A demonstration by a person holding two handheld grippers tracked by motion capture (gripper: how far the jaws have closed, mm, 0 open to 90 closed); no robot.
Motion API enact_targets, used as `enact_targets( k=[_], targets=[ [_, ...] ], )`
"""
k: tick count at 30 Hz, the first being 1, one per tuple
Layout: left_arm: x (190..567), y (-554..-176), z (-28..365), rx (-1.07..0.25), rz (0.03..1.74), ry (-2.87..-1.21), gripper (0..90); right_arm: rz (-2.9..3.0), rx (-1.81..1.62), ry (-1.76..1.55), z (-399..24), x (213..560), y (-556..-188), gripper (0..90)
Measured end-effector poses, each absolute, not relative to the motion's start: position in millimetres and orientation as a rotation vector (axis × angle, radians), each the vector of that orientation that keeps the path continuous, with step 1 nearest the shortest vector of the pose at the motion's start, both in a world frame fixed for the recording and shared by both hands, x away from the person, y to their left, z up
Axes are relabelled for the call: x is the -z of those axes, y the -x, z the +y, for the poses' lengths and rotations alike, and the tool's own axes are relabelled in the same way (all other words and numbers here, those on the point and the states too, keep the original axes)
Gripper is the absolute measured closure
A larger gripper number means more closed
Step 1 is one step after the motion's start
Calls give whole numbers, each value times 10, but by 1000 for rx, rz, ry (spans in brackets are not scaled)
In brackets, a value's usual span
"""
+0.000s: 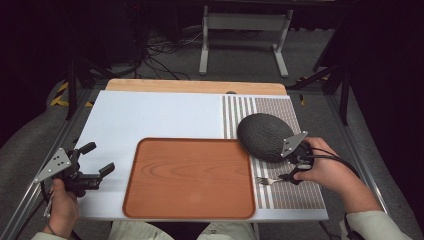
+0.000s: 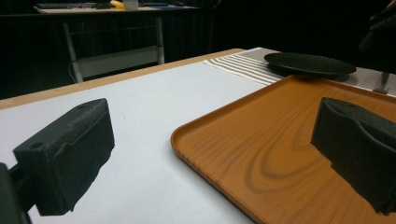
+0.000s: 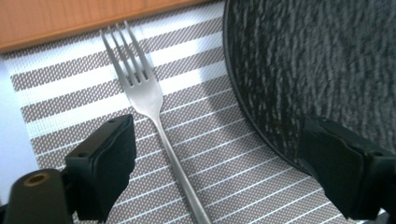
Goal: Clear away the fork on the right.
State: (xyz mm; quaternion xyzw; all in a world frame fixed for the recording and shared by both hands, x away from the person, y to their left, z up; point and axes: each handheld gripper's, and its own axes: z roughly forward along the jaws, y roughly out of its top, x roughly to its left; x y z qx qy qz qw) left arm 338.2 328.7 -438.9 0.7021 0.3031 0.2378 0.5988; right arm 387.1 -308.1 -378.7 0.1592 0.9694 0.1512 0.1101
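A silver fork lies flat on the striped placemat, tines toward the wooden tray. My right gripper hovers low over the handle end, open, its jaws standing wide on either side of the handle without touching it. A dark textured plate rests on the mat just beside the far jaw. At the table's left my left gripper is open with nothing in it, aimed across the tray toward the plate.
A white board covers the table left of the placemat, and the tray sits at its front middle. A bare wooden strip runs along the far edge. A metal stand and cables lie on the floor beyond.
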Motion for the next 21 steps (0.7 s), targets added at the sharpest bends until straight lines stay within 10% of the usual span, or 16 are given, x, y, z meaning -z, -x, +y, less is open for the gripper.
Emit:
enact_targets(
  k=[21],
  targets=[
    [4390, -3383, 3292, -548, 708, -1636, 1, 2954, -281, -381, -3015, 3920, -3915, 213]
  ],
)
